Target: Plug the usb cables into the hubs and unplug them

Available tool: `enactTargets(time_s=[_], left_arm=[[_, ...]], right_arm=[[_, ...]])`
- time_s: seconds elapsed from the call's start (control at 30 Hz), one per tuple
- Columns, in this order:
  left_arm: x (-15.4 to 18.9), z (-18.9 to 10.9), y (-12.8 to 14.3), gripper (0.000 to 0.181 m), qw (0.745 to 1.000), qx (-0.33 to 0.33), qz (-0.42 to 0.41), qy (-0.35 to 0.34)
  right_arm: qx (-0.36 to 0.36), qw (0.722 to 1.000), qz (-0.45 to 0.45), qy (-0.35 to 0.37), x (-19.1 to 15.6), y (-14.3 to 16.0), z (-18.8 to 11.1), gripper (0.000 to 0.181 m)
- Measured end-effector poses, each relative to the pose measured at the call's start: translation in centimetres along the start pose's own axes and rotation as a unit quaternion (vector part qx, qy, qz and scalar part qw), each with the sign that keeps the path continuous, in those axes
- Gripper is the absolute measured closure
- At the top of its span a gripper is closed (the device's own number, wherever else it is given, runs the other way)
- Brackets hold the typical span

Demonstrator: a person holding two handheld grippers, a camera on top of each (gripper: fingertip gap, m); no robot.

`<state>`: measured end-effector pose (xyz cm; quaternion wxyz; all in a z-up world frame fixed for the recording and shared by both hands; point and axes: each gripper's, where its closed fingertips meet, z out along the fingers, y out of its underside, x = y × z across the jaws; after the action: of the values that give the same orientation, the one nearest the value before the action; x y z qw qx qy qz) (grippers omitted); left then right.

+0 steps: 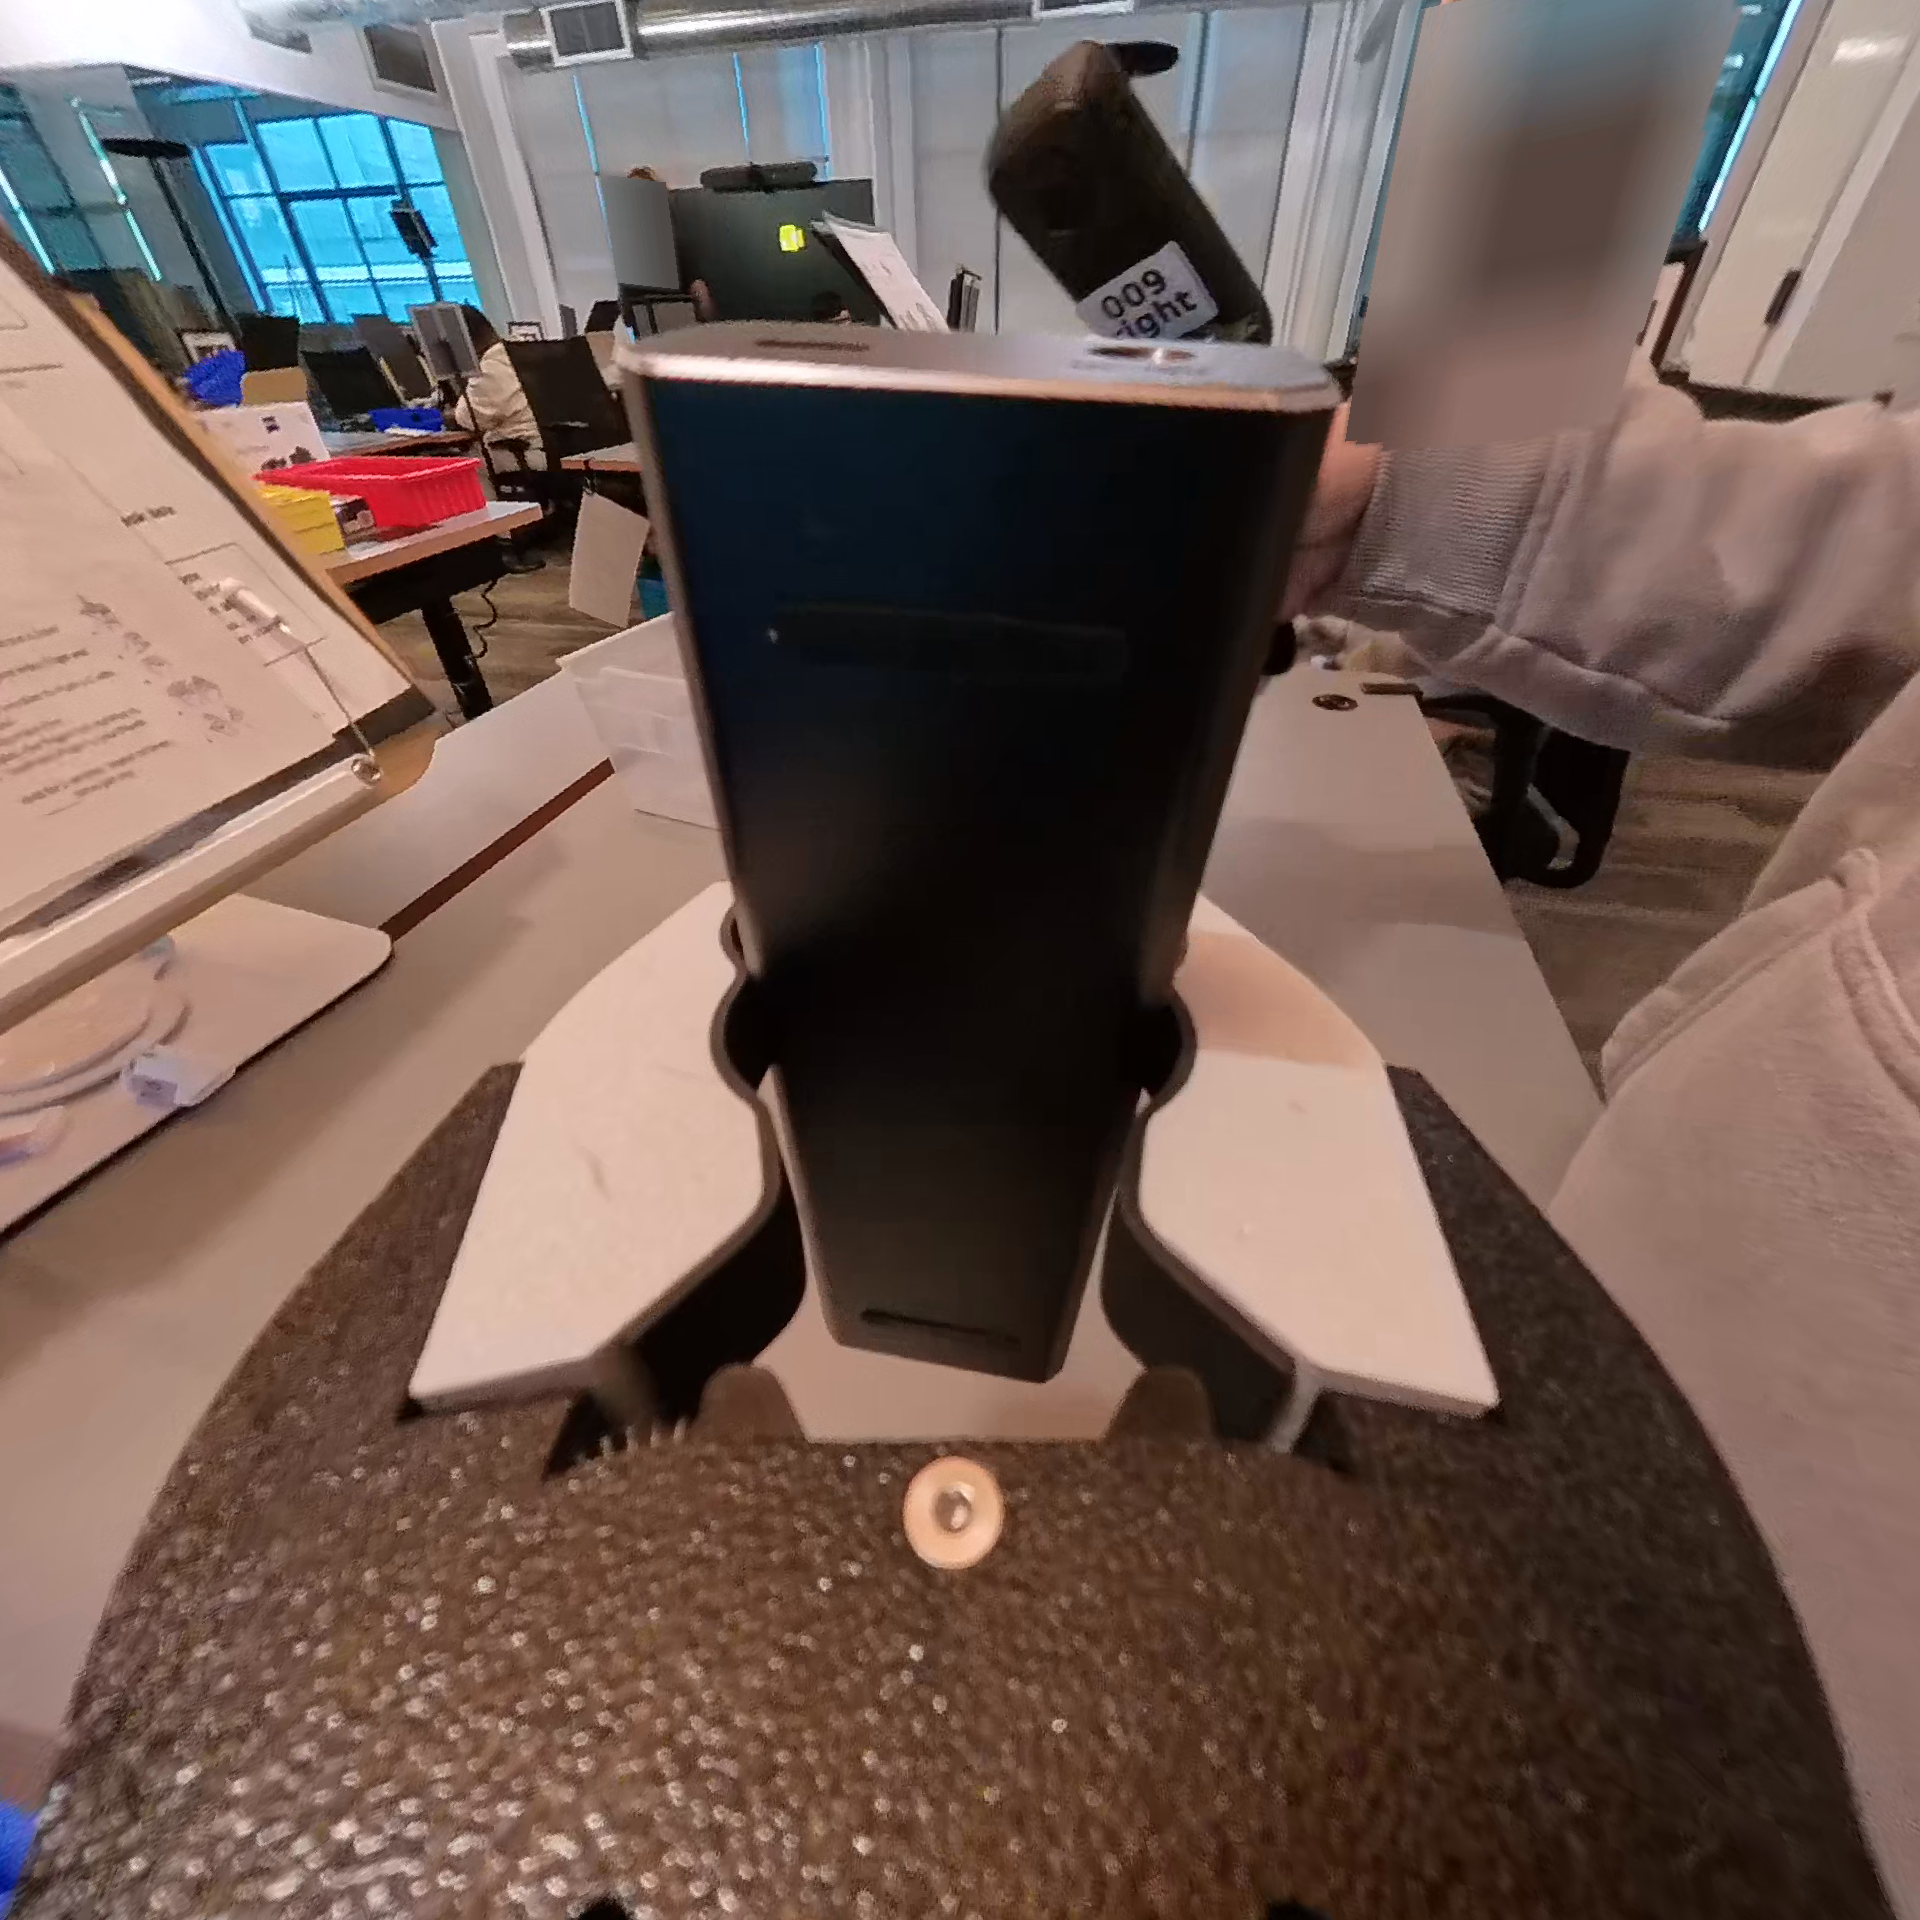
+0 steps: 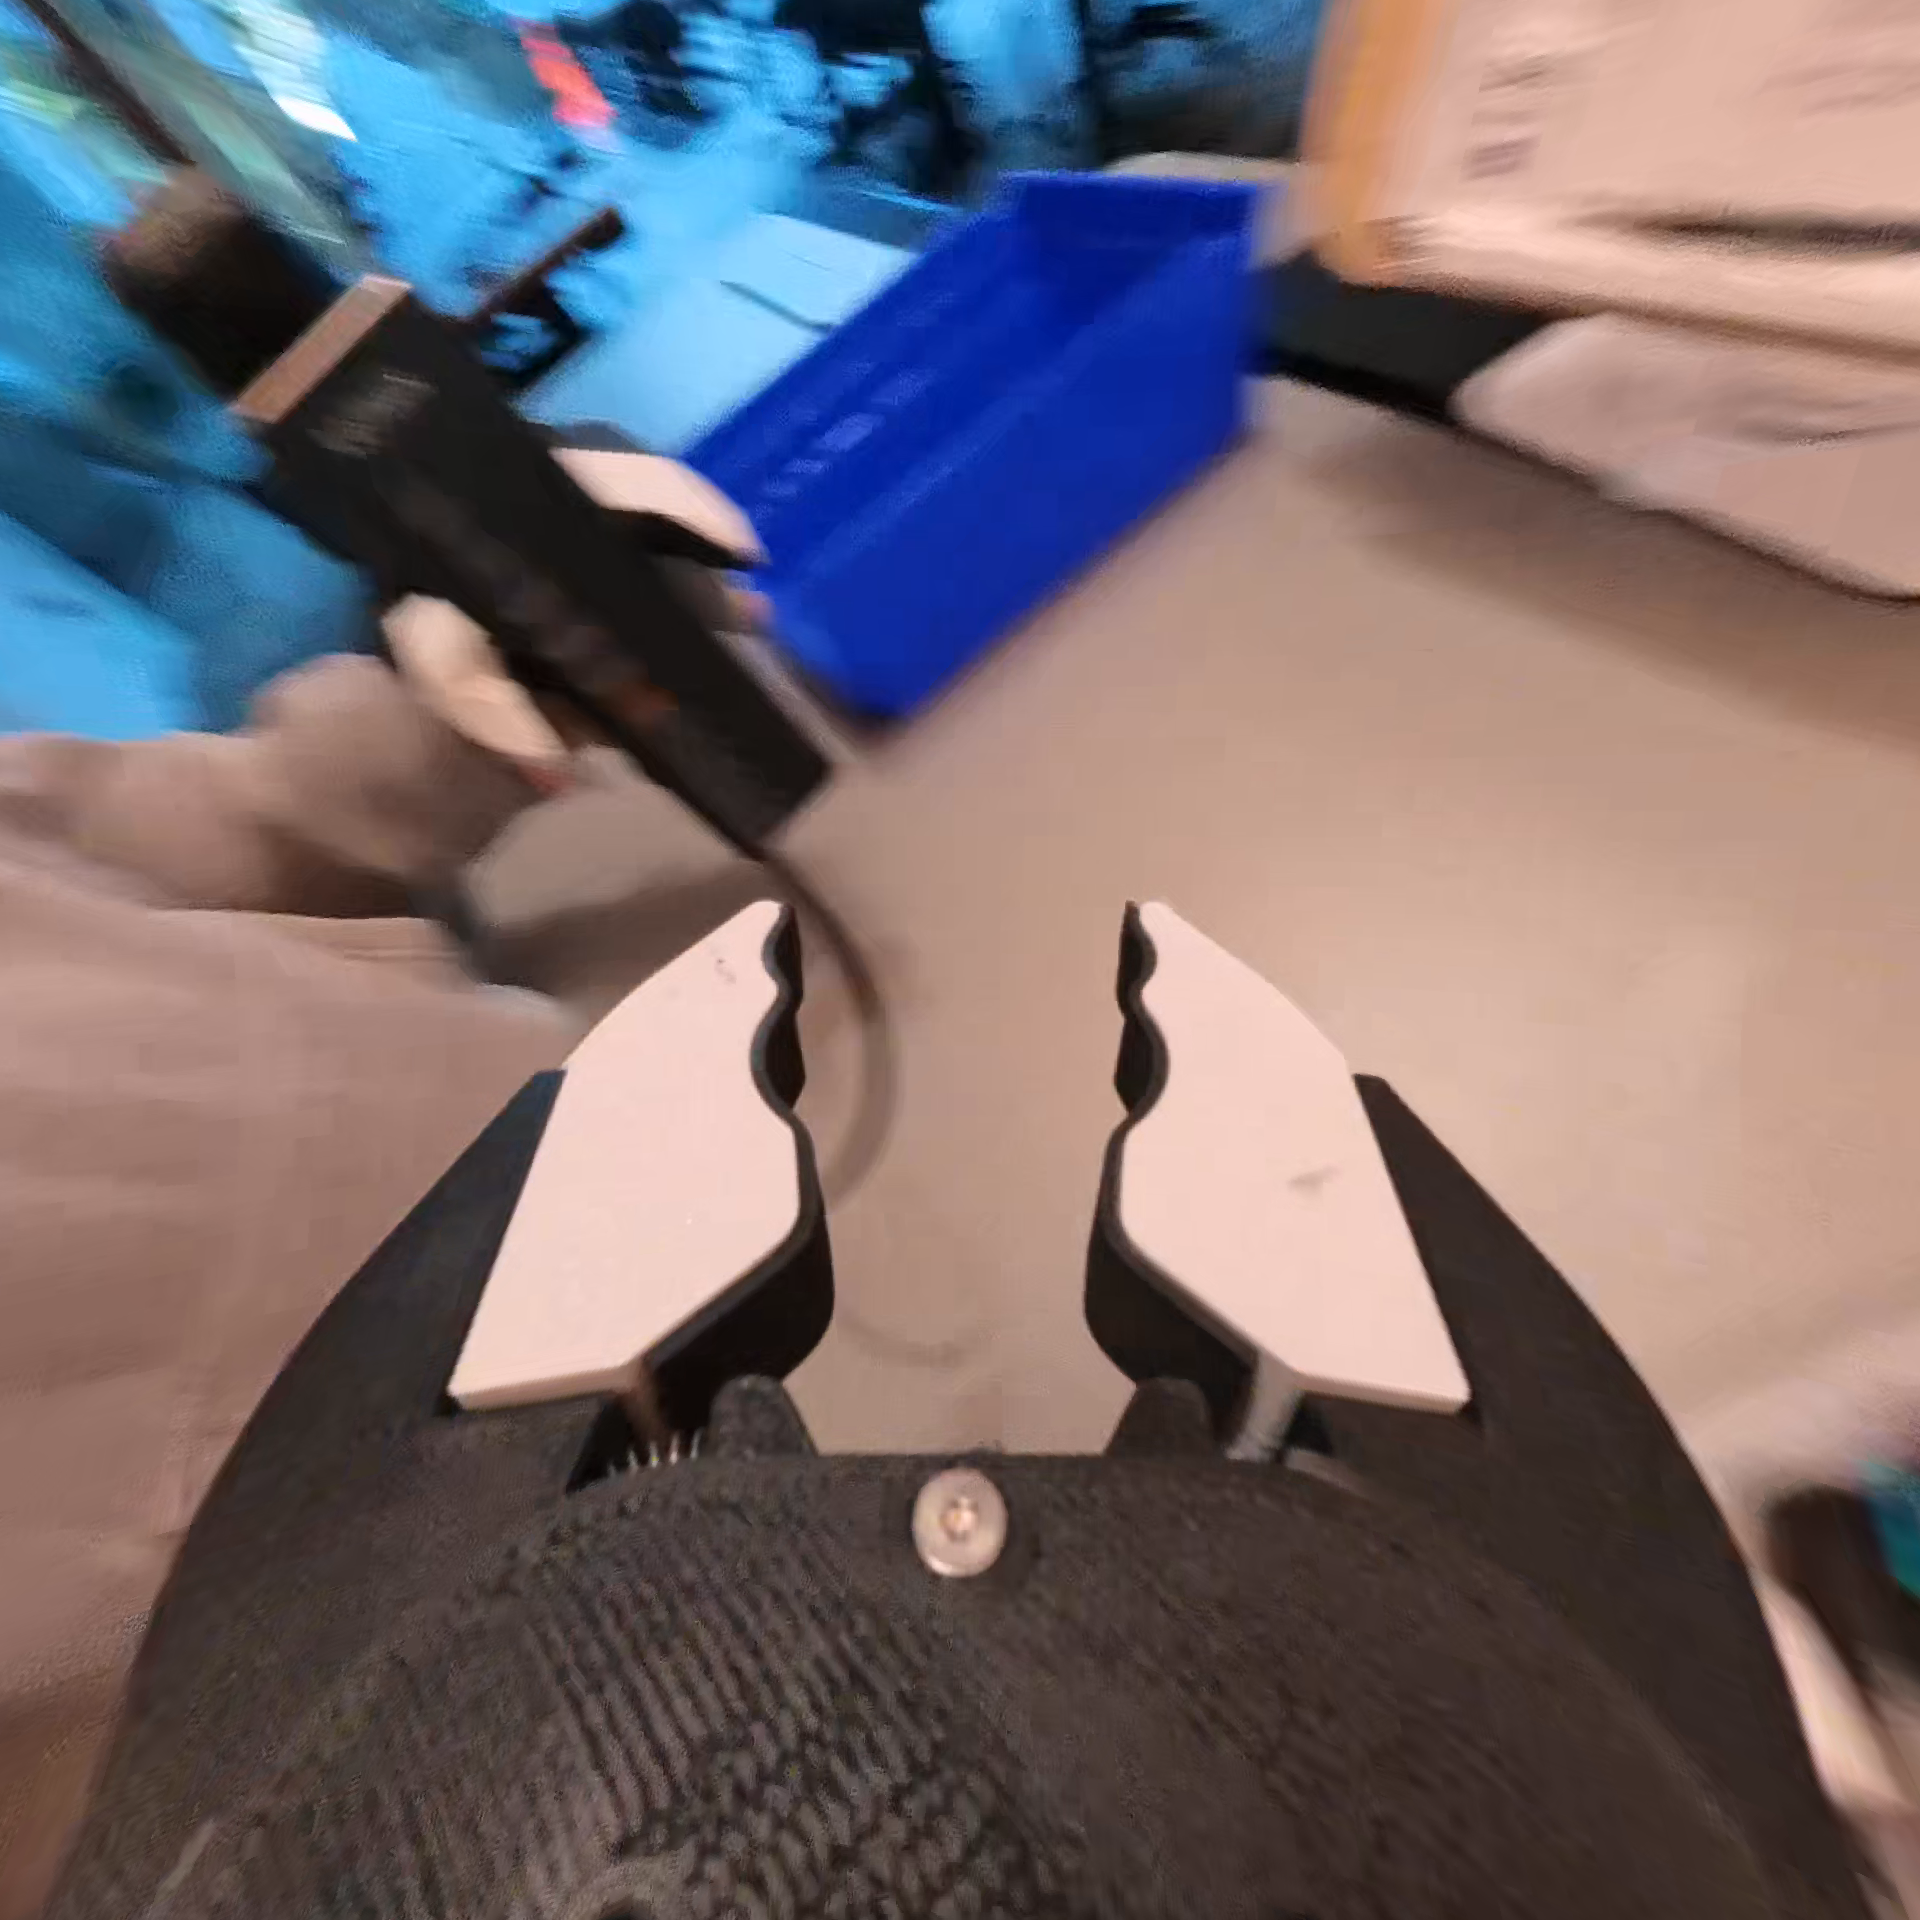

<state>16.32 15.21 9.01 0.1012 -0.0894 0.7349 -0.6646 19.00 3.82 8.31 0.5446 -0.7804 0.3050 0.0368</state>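
Observation:
My left gripper (image 1: 956, 966) is shut on a black hub (image 1: 966, 790) with a silver far end and holds it upright above the grey table (image 1: 1351, 831). In the blurred right wrist view the same hub (image 2: 499, 540) hangs tilted at upper left, between the left gripper's white fingers (image 2: 655, 499). A dark cable (image 2: 852, 997) curves down from the hub's lower end. My right gripper (image 2: 956, 925) is open and empty above the table, just below that end. Its black body (image 1: 1122, 197) shows behind the hub's top in the left wrist view.
A blue bin (image 2: 987, 436) stands on the table beyond the hub. A document stand (image 1: 156, 623) with papers is at the left, with a coiled white cable and plug (image 1: 166, 1075) at its base. A clear container (image 1: 644, 717) sits behind. A person's light sleeve (image 1: 1610, 582) is at right.

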Motion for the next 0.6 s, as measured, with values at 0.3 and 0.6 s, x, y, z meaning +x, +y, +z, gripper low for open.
enactTargets(time_s=[0.3,0.6], left_arm=[[2.6,0.8,-0.4,0.110,0.994,-0.001,0.100,0.044],[3.2,1.0,0.5,0.110,0.994,-0.009,0.097,0.049]], right_arm=[[-0.095,0.970,0.081,-0.207,-8.4,0.0,7.5,0.136],[-0.183,0.917,0.211,-0.283,-9.9,1.3,9.3,0.180]])
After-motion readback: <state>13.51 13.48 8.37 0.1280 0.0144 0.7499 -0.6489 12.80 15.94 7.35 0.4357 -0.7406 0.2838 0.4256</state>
